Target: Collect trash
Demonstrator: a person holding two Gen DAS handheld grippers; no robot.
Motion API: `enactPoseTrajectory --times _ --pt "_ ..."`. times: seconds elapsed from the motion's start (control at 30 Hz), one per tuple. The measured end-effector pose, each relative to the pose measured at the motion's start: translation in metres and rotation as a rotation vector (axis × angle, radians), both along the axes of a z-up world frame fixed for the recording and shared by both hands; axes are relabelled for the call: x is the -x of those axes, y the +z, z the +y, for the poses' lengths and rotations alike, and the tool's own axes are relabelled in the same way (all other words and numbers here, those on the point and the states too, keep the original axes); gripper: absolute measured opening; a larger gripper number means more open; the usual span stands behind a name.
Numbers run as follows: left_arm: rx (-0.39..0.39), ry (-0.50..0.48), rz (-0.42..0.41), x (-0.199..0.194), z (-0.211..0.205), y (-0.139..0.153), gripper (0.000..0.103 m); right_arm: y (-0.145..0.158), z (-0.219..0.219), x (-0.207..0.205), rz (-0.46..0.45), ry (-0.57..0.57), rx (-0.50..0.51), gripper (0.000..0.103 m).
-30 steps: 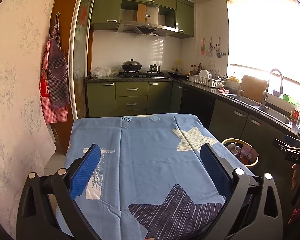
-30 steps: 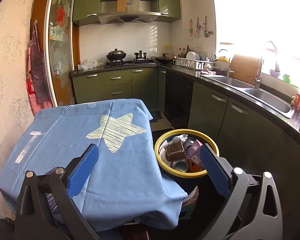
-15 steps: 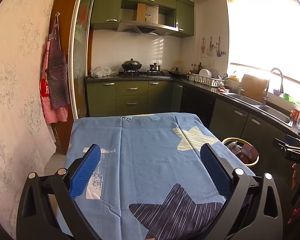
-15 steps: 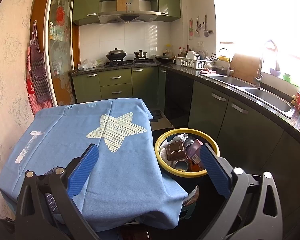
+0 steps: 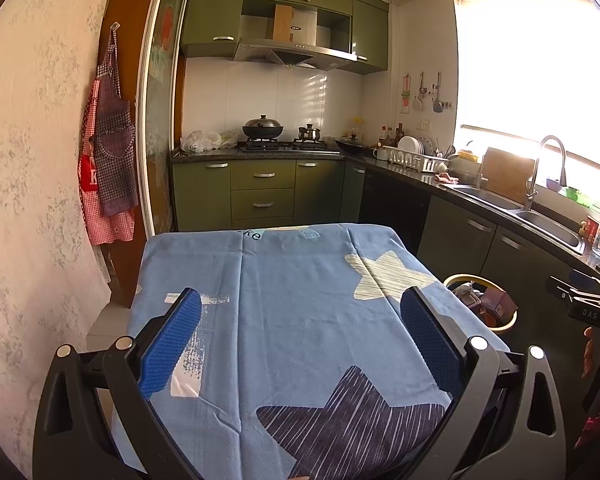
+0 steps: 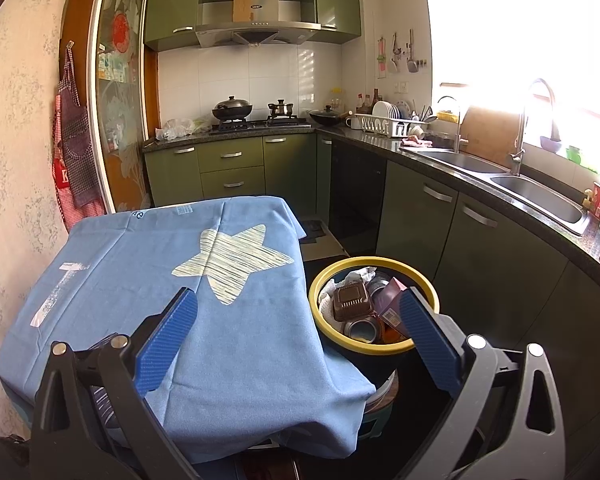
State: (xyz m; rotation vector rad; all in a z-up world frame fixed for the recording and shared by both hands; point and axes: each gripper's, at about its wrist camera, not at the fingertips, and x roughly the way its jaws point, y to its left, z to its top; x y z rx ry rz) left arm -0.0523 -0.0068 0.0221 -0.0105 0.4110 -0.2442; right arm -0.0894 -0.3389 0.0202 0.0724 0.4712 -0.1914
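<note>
Kitchen, blue star tablecloth [image 5: 300, 320] bare between the spread, empty jaws of left gripper [image 5: 300, 336] — right gripper [image 6: 300, 336] likewise released, trash [image 6: 364, 304] sitting in yellow-rimmed bin [image 6: 320, 280] beside its right jaw — collection judged finished; next, withdraw.

I counted one yellow-rimmed bin [image 6: 374, 346] beside one blue cloth [image 6: 236, 320], and the cloth showed three stars across my two views. In the bin I made out one brown clamshell box [image 6: 351, 301], one tin can [image 6: 362, 329] and one purple carton [image 6: 392, 296]. On the stove stood two pots [image 5: 262, 128]. Two aprons [image 5: 108, 160] hung on the wall, and the counter had two sink basins [image 6: 540, 200].
</note>
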Motion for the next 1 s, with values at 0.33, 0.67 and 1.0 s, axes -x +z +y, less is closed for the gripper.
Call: enactPoseTrajectory --times 0.33,0.67,1.0 --pt "0.002 -0.001 0.004 -0.001 -0.0002 -0.0013 0.098 -0.0016 -0.0001 -0.0011 0.004 0.001 -0.003 0.096" --pt "-0.002 0.0 0.006 -0.0013 -0.0006 -0.0033 0.098 -0.0022 -0.0005 -0.0018 0.01 0.003 -0.004 0.096" --pt "-0.004 0.002 0.008 -0.0016 -0.0013 -0.0052 0.098 -0.0036 0.0003 -0.0027 0.013 0.004 -0.004 0.096"
